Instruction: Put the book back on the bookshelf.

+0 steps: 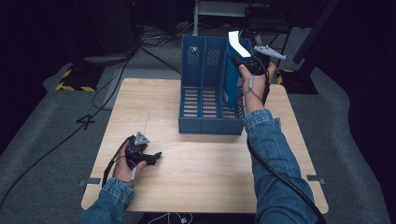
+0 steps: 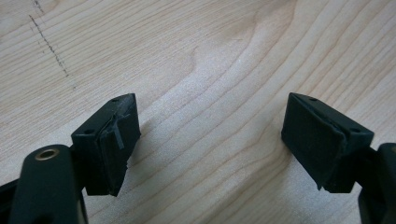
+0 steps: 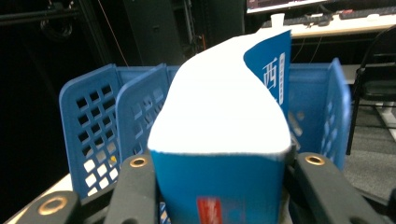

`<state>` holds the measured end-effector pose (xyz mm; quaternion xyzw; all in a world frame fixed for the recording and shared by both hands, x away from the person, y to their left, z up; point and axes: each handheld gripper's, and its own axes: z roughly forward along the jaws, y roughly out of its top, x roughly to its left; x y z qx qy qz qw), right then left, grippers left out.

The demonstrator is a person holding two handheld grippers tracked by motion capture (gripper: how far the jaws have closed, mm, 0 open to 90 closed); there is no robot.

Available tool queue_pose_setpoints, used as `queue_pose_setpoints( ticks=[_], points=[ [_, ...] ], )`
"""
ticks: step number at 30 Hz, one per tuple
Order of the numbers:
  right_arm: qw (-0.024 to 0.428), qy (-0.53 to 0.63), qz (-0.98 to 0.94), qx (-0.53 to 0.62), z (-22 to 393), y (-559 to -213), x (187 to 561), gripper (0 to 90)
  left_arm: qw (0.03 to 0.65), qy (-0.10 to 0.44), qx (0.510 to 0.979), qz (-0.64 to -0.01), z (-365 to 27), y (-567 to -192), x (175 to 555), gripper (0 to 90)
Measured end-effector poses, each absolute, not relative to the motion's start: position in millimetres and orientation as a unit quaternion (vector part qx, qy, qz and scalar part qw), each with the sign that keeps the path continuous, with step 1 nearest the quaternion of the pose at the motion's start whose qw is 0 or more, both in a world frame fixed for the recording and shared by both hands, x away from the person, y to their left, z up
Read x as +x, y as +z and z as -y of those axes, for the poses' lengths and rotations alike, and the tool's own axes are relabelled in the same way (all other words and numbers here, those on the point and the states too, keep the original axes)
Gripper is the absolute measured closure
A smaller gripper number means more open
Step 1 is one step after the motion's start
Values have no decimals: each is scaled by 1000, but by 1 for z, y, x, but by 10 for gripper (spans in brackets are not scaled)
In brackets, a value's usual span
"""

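Thick blue book (image 3: 219, 182) with white page edges, red mark low on the spine and white characters on the cover, pages bulging and curling at the top. Clamped by the spine between the two pads of the right claw (image 3: 219, 186), standing upright in the right-hand compartment of the blue file rack (image 1: 205, 88), top poking above the rack's rim. Rack itself: blue plastic, three compartments, slotted floor, perforated back walls, set at the far middle of the wooden worktop (image 1: 205, 163); the two compartments left of the book bare. Divider wall just left of the book and the rack's outer wall just right of it, close on both sides. Left claw (image 1: 150, 157) well in front of the rack and off to its left, resting low over the worktop, spread wide with nothing but bare wood grain between its pads (image 2: 109, 140). Black cables trailing across the grey floor (image 1: 42, 121) left of the rack.
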<state>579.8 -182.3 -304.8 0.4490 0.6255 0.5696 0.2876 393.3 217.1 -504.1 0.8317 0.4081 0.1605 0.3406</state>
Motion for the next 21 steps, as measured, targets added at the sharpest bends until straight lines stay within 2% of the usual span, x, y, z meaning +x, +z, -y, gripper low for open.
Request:
queue_pose_setpoints(
  ticks=[15, 21],
  points=[
    [279, 556, -631, 463, 182, -341, 582, 593, 343, 157, 830, -412, -216, -505, 393, 190],
    [294, 550, -630, 464, 183, -344, 576, 594, 341, 157, 831, -410, -216, -504, 393, 192]
  ],
)
